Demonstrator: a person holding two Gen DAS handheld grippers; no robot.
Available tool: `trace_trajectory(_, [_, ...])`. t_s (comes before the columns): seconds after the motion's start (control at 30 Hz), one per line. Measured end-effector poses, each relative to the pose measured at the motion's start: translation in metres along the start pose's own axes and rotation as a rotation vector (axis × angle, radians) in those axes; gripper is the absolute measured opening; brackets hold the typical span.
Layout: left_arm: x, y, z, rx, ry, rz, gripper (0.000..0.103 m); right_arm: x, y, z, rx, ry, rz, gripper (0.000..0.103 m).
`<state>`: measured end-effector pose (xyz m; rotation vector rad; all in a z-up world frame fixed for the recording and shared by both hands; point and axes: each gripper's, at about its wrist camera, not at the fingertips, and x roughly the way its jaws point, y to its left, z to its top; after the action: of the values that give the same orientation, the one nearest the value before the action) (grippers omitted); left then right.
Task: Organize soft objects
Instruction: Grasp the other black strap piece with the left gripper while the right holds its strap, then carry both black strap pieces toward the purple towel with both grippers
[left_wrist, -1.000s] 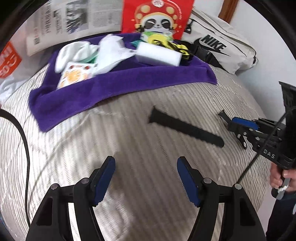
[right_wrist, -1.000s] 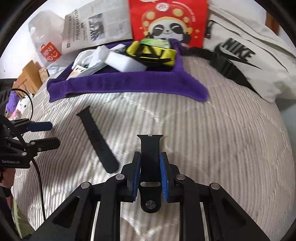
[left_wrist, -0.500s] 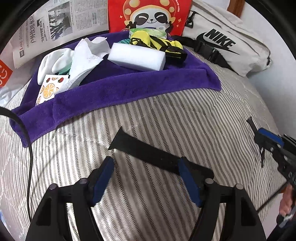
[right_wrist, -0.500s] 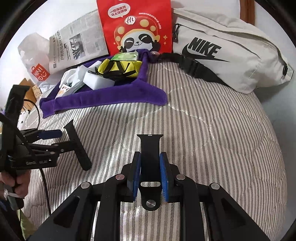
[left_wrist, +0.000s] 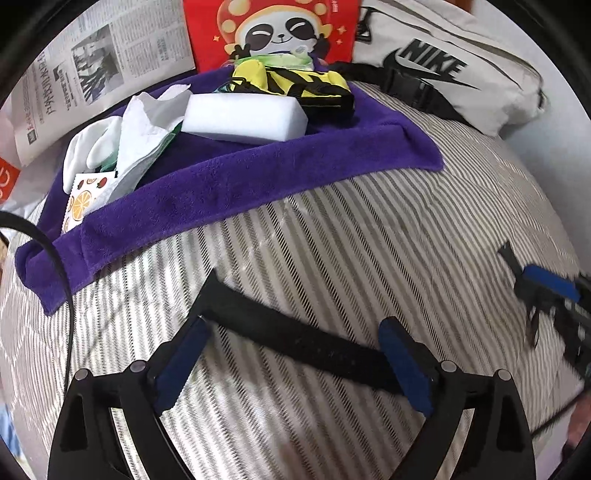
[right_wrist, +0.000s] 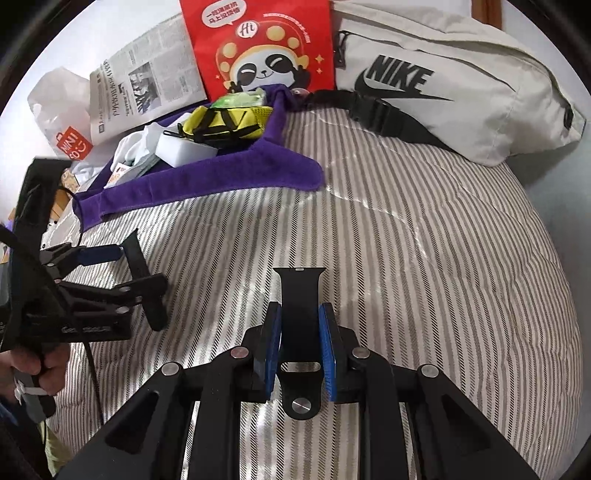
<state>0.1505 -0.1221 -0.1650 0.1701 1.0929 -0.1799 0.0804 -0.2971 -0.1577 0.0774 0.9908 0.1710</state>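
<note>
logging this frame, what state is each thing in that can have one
left tongs: open, just been opening, straddling the long strap, not gripping
right tongs: shut on the short strap
long black rubber watch strap: flat on the striped bed cover
short black rubber watch strap with buckle hole: held, sticking forward
purple terry towel: spread, front edge rumpled
white foam block: lying on the towel
</note>
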Motion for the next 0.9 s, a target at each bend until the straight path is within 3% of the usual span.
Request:
trace_trajectory(0.47, [-0.026, 0.070, -0.053, 0.020, 0.005, -0.001, 0.091, 0.004, 0.020, -0.005, -0.022, 0.005, 0.036, 0.021])
trace_trajectory(0.57, [-0.028, 0.060, -0.048, 0.097, -0.039, -0.036, 0.077, 0.005, 0.021, -0.005, -0.012, 0.009, 0.053, 0.021])
trace_trajectory(0.63, [-0.028, 0.053, -0.044, 0.149, -0.063, -0.065, 0.057, 0.008, 0.020, -0.005, -0.002, 0.015, 0.059, 0.021])
trace_trajectory(0.67, [-0.029, 0.051, -0.043, 0.167, -0.079, -0.092, 0.033, 0.010, 0.020, -0.005, -0.001, 0.018, 0.060, 0.021])
trace_trajectory(0.7, [-0.030, 0.049, -0.041, 0.172, -0.093, -0.109, 0.024, 0.013, 0.020, -0.005, 0.002, 0.024, 0.058, 0.021])
trace_trajectory(0.9, [-0.026, 0.033, -0.035, 0.230, -0.102, -0.115, 0.020, 0.018, 0.023, -0.007, -0.010, 0.022, 0.040, 0.021])
